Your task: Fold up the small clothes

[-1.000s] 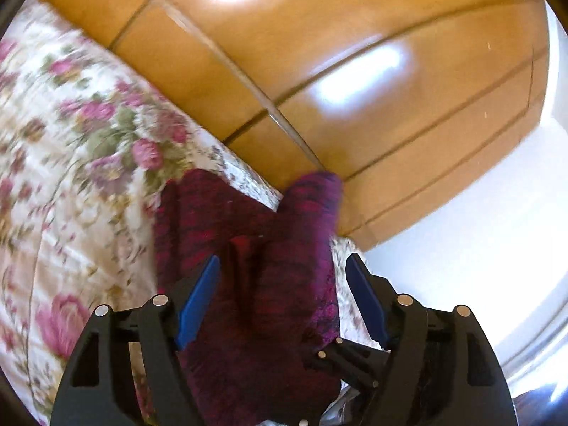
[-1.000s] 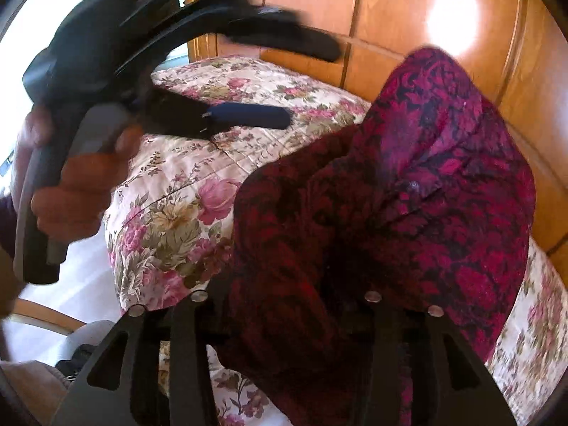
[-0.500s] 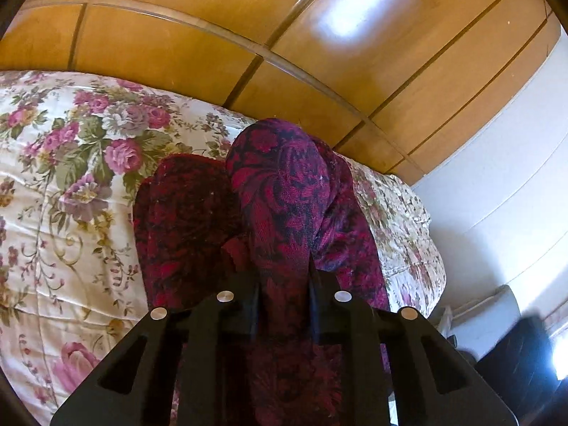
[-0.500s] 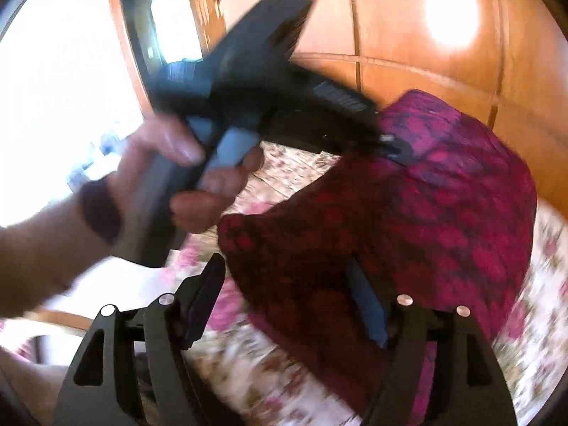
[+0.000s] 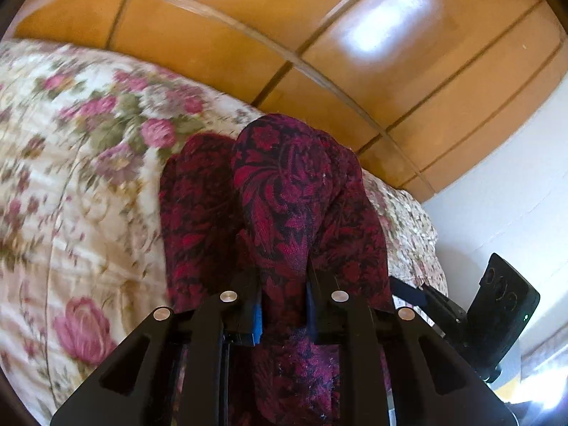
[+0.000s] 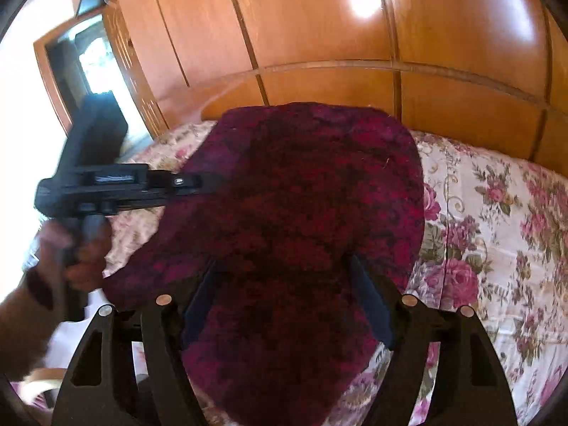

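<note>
A dark red patterned garment (image 5: 284,191) hangs bunched over the floral bed. My left gripper (image 5: 284,284) has a fold of it pinched between its blue pads, and its jaws are still closing. In the right wrist view the same garment (image 6: 312,195) spreads wide and drapes down between the fingers of my right gripper (image 6: 284,266). Those jaws are opening and stand far apart, and the pads are not pressing on the cloth. The left gripper (image 6: 206,181) reaches in from the left, its tips at the garment's left edge, held by a hand (image 6: 85,259).
A quilt with pink roses (image 5: 71,213) covers the bed (image 6: 497,230). Glossy wooden panels (image 5: 319,35) rise behind it (image 6: 355,35). A white wall (image 5: 514,195) lies to the right, with a black device (image 5: 504,305) low beside it.
My left gripper went from wide open to shut on a fold of the garment. My right gripper let go, its jaws spreading apart, and it rolled and slid sideways.
</note>
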